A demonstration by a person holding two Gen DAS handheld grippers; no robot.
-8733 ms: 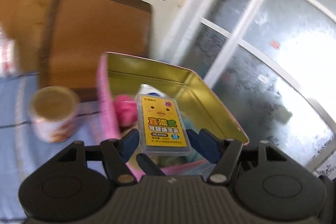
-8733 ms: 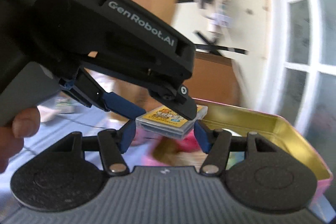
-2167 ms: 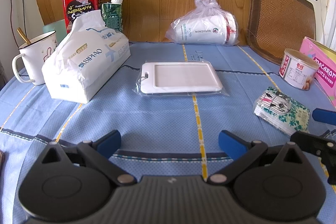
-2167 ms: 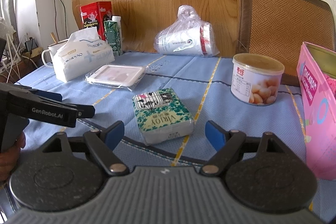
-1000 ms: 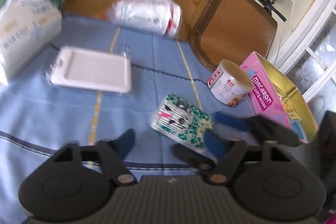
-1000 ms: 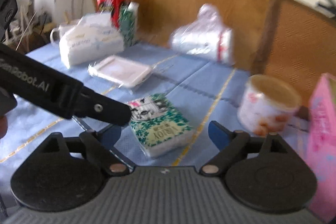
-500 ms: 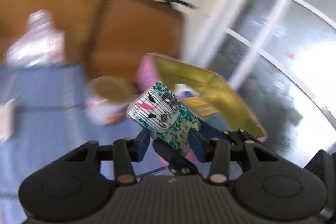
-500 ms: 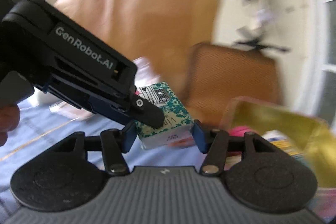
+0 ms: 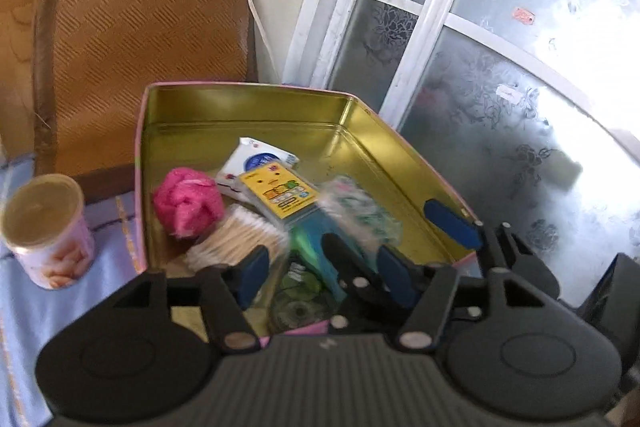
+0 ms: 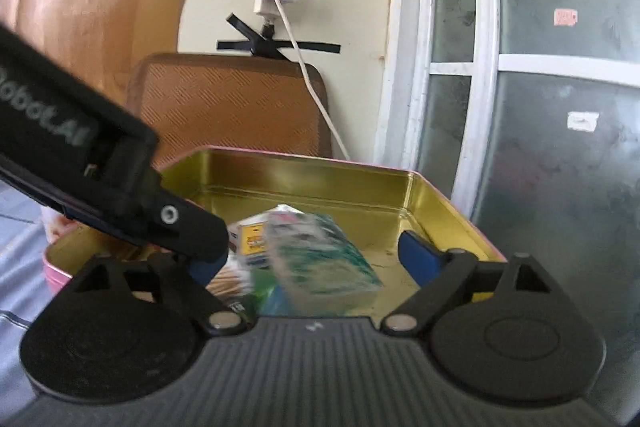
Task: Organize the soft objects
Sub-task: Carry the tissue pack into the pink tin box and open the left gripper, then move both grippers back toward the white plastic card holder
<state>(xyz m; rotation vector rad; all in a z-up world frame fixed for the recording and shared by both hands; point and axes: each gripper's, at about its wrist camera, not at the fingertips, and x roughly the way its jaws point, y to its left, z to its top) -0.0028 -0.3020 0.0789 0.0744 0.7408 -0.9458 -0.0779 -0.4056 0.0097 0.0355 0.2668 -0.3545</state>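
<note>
Both grippers' jaws opening, free of blurred tissue pack point(image 10: 320, 255); pink puff point(image 9: 188, 201) in left view only

right gripper point(image 10: 316, 259): bottom middle, jaws opening wide, pads off the pack | green tissue pack point(image 10: 324, 259): blurry, loose between the 2 blue pads, over the tin | gold tin point(image 10: 448, 203): middle, pink outside, more small things inside | left gripper point(image 10: 200, 239): reaches in from the left, tip just beside the pack
</note>
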